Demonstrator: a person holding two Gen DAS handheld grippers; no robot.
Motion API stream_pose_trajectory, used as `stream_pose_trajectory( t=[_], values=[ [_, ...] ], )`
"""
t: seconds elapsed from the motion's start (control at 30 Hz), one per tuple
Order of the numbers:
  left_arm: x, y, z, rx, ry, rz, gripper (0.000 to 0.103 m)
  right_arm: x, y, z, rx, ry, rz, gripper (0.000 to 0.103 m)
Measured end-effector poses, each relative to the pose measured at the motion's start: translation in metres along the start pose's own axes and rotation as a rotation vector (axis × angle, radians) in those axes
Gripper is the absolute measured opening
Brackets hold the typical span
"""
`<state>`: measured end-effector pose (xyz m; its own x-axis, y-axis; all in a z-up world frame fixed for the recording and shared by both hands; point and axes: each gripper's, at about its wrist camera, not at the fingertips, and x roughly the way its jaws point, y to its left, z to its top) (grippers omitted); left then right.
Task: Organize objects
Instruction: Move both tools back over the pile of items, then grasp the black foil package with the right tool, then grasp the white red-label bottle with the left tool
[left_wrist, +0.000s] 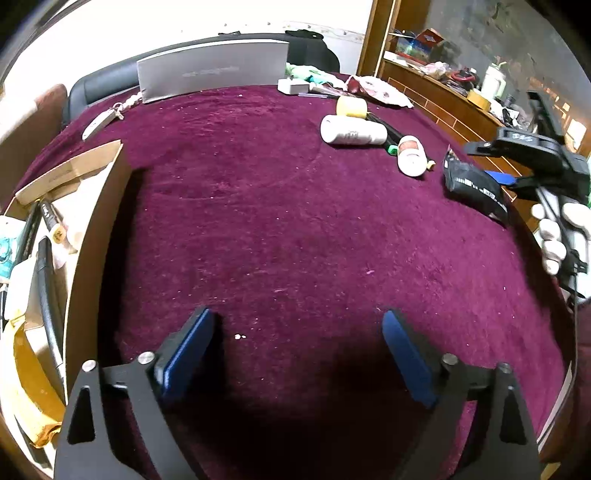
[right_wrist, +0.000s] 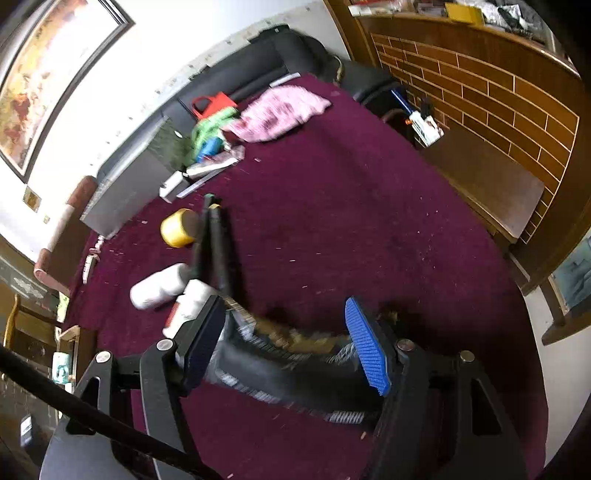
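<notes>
left gripper (left_wrist: 297, 354): fingers wide, empty, over maroon cloth (left_wrist: 280, 229). right gripper (right_wrist: 288, 339): fingers wide, straddling black pouch (right_wrist: 280, 365).

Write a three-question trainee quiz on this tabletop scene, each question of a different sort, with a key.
1. True or false: the left tongs hold a bottle.
2. What lies between the right tongs' open fingers: A) black pouch B) yellow tape roll C) pink cloth?
3. Fill in: the cardboard box sits at the table's ___ edge in the left wrist view.

Key: 1 false; 2 A; 3 left.
</notes>
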<state>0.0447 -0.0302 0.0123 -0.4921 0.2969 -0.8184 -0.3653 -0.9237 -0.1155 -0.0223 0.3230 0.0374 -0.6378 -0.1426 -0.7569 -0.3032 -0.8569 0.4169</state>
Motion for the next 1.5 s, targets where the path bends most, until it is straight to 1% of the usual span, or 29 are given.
stream_pose_trajectory(
  t=[0.07, 0.1, 0.13, 0.17, 0.2, 0.23, 0.27, 0.3, 0.37, 0.43, 0.53, 0.6, 0.7, 0.8, 0.83, 0.87, 0.9, 0.93, 0.97, 1.0, 1.1, 1.13, 1.2, 1.27, 1.33, 1.43, 1.5],
  values=[
    [0.002, -0.002, 0.000, 0.010, 0.007, -0.003, 0.097, 0.008, -0.001, -0.002, -0.011, 0.038, 0.005, 0.067],
    [0.002, -0.003, 0.000, 0.018, 0.012, -0.002, 0.099, 0.011, 0.003, -0.007, -0.023, 0.072, 0.032, 0.068],
    [0.004, -0.005, 0.001, 0.024, 0.016, 0.000, 0.100, 0.011, 0.006, -0.010, -0.034, 0.083, 0.054, 0.069],
    [0.004, -0.007, 0.001, 0.033, 0.020, 0.011, 0.100, 0.009, 0.012, -0.017, -0.055, 0.109, 0.100, 0.069],
    [0.006, -0.009, 0.001, 0.043, 0.025, 0.024, 0.101, 0.008, 0.021, -0.026, -0.083, 0.157, 0.178, 0.069],
    [0.007, -0.011, 0.001, 0.053, 0.030, 0.037, 0.101, 0.006, 0.028, -0.033, -0.106, 0.184, 0.221, 0.068],
    [0.008, -0.014, 0.001, 0.065, 0.036, 0.051, 0.101, 0.003, 0.034, -0.038, -0.128, 0.196, 0.241, 0.068],
    [0.010, -0.017, 0.001, 0.077, 0.041, 0.066, 0.101, -0.004, 0.042, -0.045, -0.158, 0.183, 0.236, 0.068],
    [0.011, -0.020, 0.000, 0.092, 0.047, 0.087, 0.101, -0.012, 0.049, -0.051, -0.197, 0.146, 0.198, 0.068],
    [0.010, -0.019, 0.000, 0.089, 0.047, 0.084, 0.101, -0.018, 0.061, -0.060, -0.272, 0.104, 0.128, 0.069],
    [0.010, -0.019, 0.000, 0.090, 0.047, 0.084, 0.101, -0.015, 0.075, -0.071, -0.378, 0.106, 0.049, 0.069],
    [0.011, -0.019, 0.000, 0.090, 0.048, 0.085, 0.101, -0.012, 0.082, -0.078, -0.469, 0.083, -0.042, 0.069],
    [0.011, -0.019, 0.000, 0.091, 0.048, 0.085, 0.101, -0.003, 0.086, -0.083, -0.580, 0.079, -0.133, 0.068],
    [0.010, -0.019, 0.000, 0.091, 0.048, 0.086, 0.101, 0.007, 0.088, -0.087, -0.626, 0.081, -0.171, 0.068],
    [0.010, -0.020, 0.000, 0.092, 0.048, 0.088, 0.101, 0.012, 0.089, -0.088, -0.625, 0.090, -0.182, 0.067],
    [0.010, -0.019, 0.000, 0.093, 0.048, 0.087, 0.101, 0.016, 0.086, -0.089, -0.612, 0.108, -0.191, 0.057],
    [0.010, -0.019, 0.000, 0.091, 0.048, 0.086, 0.101, 0.014, 0.085, -0.088, -0.591, 0.097, -0.181, 0.050],
    [0.010, -0.019, 0.000, 0.092, 0.048, 0.086, 0.101, 0.012, 0.083, -0.088, -0.573, 0.095, -0.187, 0.047],
    [0.009, -0.019, 0.000, 0.091, 0.048, 0.085, 0.101, 0.009, 0.081, -0.088, -0.559, 0.089, -0.197, 0.040],
    [0.009, -0.019, 0.000, 0.090, 0.048, 0.084, 0.101, 0.006, 0.081, -0.088, -0.539, 0.080, -0.195, 0.037],
    [0.010, -0.019, 0.002, 0.084, 0.060, 0.083, 0.101, -0.003, 0.069, -0.088, -0.451, 0.055, -0.168, 0.037],
    [0.010, -0.019, 0.006, 0.074, 0.063, 0.061, 0.101, -0.007, 0.062, -0.090, -0.420, 0.035, -0.168, 0.037],
    [0.009, -0.020, 0.021, 0.040, 0.055, -0.014, 0.101, -0.013, 0.054, -0.092, -0.377, 0.001, -0.155, 0.037],
    [0.008, -0.026, 0.040, 0.034, 0.022, -0.042, 0.100, -0.018, 0.046, -0.094, -0.333, -0.030, -0.105, 0.037],
    [0.007, -0.039, 0.061, 0.067, -0.031, -0.054, 0.100, -0.021, 0.036, -0.092, -0.279, -0.044, -0.051, 0.038],
    [0.017, -0.064, 0.093, 0.152, -0.100, -0.047, 0.100, -0.022, 0.025, -0.087, -0.210, -0.039, 0.008, 0.038],
    [0.028, -0.077, 0.109, 0.202, -0.108, -0.058, 0.099, -0.020, 0.018, -0.084, -0.161, -0.034, 0.036, 0.038]
  ],
)
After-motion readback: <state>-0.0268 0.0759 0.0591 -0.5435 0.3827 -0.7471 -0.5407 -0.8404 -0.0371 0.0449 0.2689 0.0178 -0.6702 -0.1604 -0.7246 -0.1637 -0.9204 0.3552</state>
